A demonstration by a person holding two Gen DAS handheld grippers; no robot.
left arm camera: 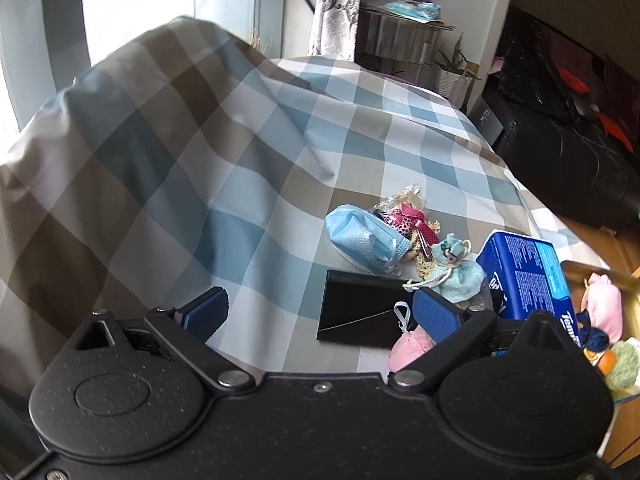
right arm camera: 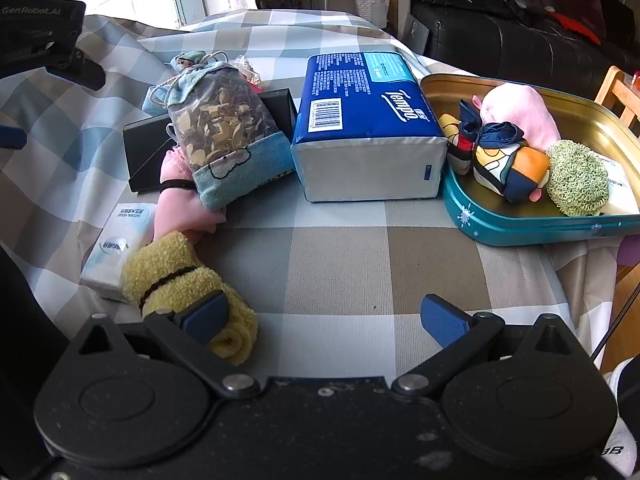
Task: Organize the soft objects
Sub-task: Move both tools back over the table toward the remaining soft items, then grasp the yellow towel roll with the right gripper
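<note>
My right gripper (right arm camera: pixel 324 316) is open and empty just above the checked cloth, its left finger next to a rolled yellow towel (right arm camera: pixel 180 276). Beyond lie a pink cloth (right arm camera: pixel 180 204), a blue sachet bag of dried leaves (right arm camera: pixel 224 132), a blue Tempo tissue pack (right arm camera: pixel 368 120) and a teal tin tray (right arm camera: pixel 520 224) holding a pink plush (right arm camera: pixel 520 108), a patterned pouch (right arm camera: pixel 508 164) and a green scrubber (right arm camera: pixel 576 176). My left gripper (left arm camera: pixel 320 312) is open and empty, hovering over a black box (left arm camera: pixel 360 312), near a blue face mask (left arm camera: pixel 364 240) and the sachet bag (left arm camera: pixel 456 268).
A small white tissue packet (right arm camera: pixel 116 244) lies left of the yellow towel. A raised checked cushion (left arm camera: pixel 140 140) fills the left. A black sofa (right arm camera: pixel 520 40) and a potted plant (right arm camera: pixel 372 0) stand behind. The table edge drops off at the right near a wooden chair (right arm camera: pixel 620 92).
</note>
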